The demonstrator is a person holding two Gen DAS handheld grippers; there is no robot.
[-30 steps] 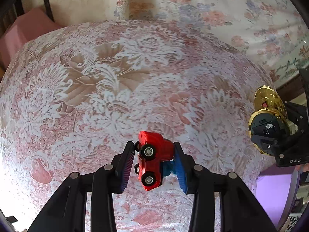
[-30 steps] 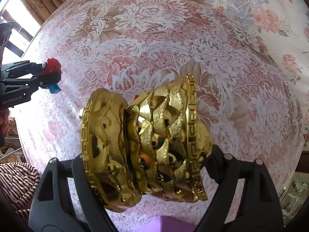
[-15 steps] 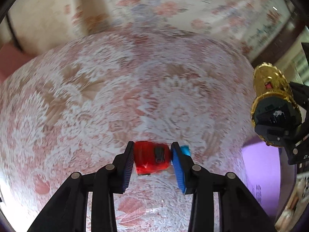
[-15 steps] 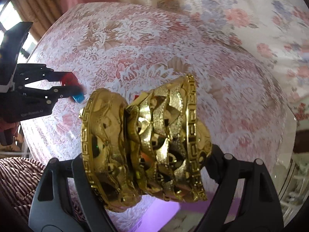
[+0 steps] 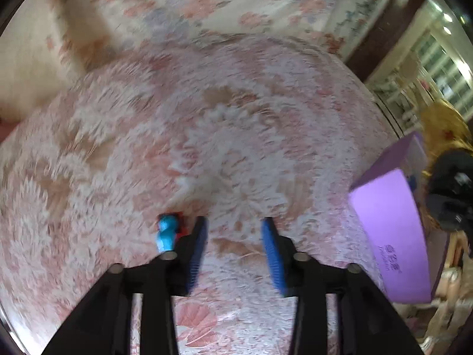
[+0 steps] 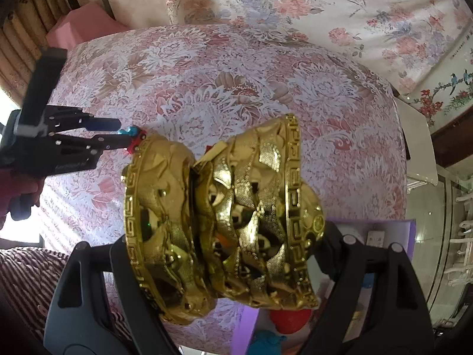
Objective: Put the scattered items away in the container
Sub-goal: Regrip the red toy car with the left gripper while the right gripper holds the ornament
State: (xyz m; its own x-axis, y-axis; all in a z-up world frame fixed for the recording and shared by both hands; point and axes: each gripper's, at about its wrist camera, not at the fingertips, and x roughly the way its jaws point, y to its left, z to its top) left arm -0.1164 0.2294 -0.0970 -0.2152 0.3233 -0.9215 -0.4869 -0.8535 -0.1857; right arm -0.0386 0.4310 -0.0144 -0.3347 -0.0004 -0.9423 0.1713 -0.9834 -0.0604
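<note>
Gold ornament (image 6: 224, 224), one, is clamped between the right gripper (image 6: 224, 254) fingers; left gripper (image 5: 233, 236) fingers gape empty beside one toy car (image 5: 170, 230); one purple box (image 5: 393, 222).

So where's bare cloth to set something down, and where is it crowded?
Bare: the cloth across its middle and far side, from the left gripper up to the bed. Crowded: the near right edge, where the box holds toys under the gold ornament, and beside the left gripper, where the car lies.
</note>
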